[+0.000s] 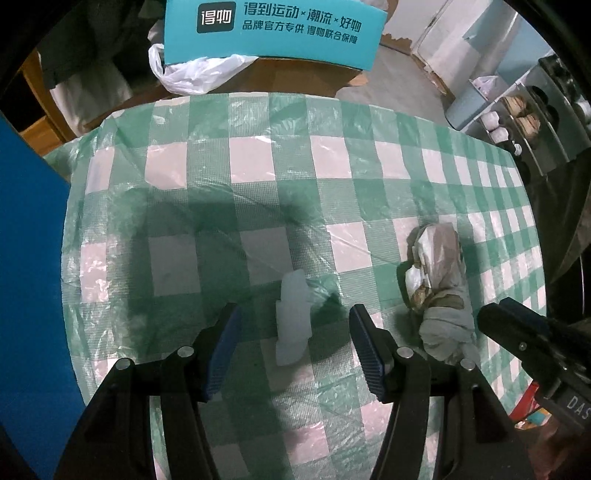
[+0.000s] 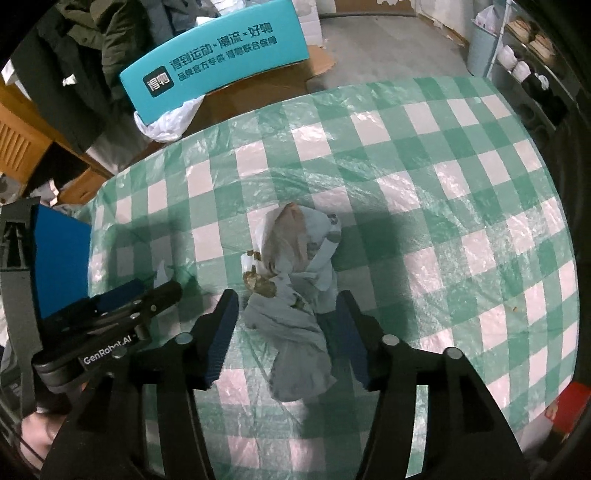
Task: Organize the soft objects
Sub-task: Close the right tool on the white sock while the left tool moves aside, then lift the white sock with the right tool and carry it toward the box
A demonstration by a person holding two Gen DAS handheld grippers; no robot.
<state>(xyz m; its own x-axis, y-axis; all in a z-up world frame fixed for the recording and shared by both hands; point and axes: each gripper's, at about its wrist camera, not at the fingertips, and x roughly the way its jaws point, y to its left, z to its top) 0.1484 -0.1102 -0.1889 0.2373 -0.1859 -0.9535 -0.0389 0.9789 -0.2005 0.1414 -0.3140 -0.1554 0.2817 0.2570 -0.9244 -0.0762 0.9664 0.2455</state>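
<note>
The left gripper [image 1: 293,343] gapes wide and empty around a white folded tissue [image 1: 293,317] at six o'clock on the checked counter [image 1: 258,166]. At its three o'clock, the right gripper [image 2: 286,334] straddles a grey knotted cloth bundle [image 2: 295,295], also spread and empty. Closing risks pinching the loose plastic cover.

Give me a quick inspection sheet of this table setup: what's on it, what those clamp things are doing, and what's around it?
Surface: table under a green-and-white checked plastic cover, wrinkled.
Job's things: a crumpled grey cloth bundle with brown patches; a small white folded piece.
Clutter: nothing seen on the table besides these.
Grippers: left tool open, its fingers either side of the white piece, not touching it; right tool open, straddling the near end of the cloth bundle.
Cables: nothing seen.
Surroundings: teal printed box on cardboard beyond the far edge, white plastic bag beside it, shoe rack to the right, blue panel at left.
</note>
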